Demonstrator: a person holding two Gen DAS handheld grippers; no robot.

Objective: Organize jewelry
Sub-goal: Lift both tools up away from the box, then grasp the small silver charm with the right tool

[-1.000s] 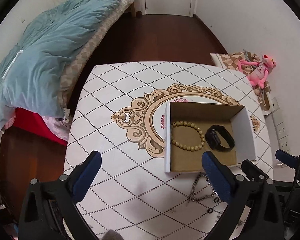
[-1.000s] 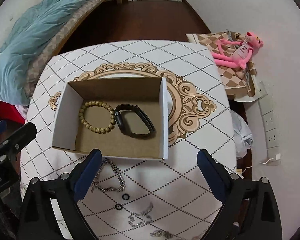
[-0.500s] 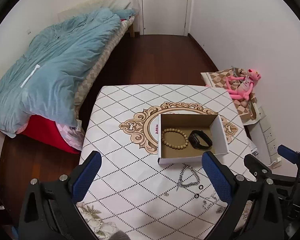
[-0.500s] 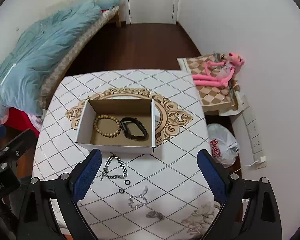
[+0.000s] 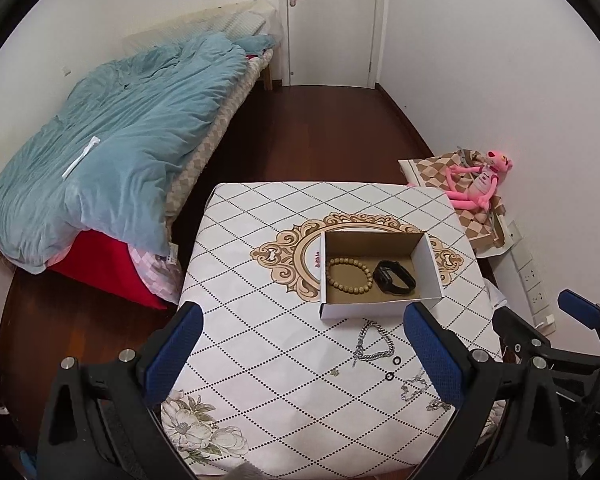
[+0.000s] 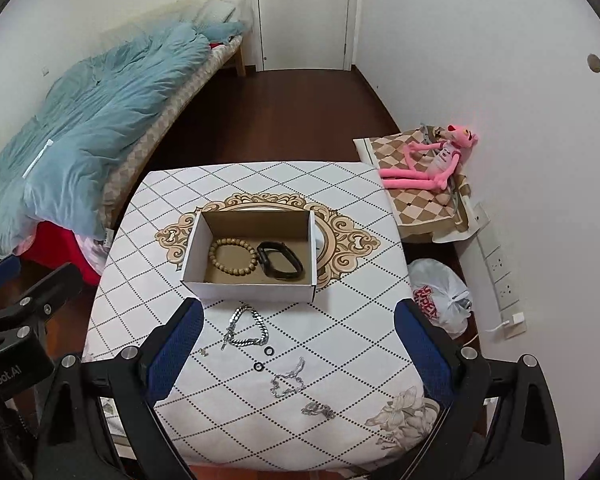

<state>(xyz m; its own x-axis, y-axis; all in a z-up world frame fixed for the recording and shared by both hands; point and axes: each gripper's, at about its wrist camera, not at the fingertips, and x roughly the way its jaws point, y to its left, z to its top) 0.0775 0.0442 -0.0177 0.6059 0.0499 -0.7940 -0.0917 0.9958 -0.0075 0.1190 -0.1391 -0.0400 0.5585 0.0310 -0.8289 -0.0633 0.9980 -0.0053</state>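
Note:
An open cardboard box (image 6: 192, 276) (image 5: 434, 268) stands on the table and holds a wooden bead bracelet (image 6: 233, 257) (image 5: 349, 276) and a black watch band (image 6: 280, 266) (image 5: 394, 277). In front of the box lie a silver chain bracelet (image 6: 247, 330) (image 5: 374, 344), two small black rings (image 6: 268, 351) (image 5: 396, 360), a thin silver chain (image 6: 288, 380) and smaller pieces (image 6: 318, 410). My left gripper (image 5: 302, 358) is open and empty, high above the table's near left. My right gripper (image 6: 298, 352) is open and empty, high above the loose jewelry.
The table (image 6: 340, 208) has a white diamond-pattern cloth. A bed with a blue duvet (image 5: 112, 152) is at left. A pink plush toy (image 6: 432, 164) on a checkered cushion and a plastic bag (image 6: 440, 300) are at right. Dark wooden floor (image 5: 320, 132) runs to a door.
Both grippers have pulled up and back from the table; the box and jewelry look smaller and more of the room shows. Nothing on the table has moved.

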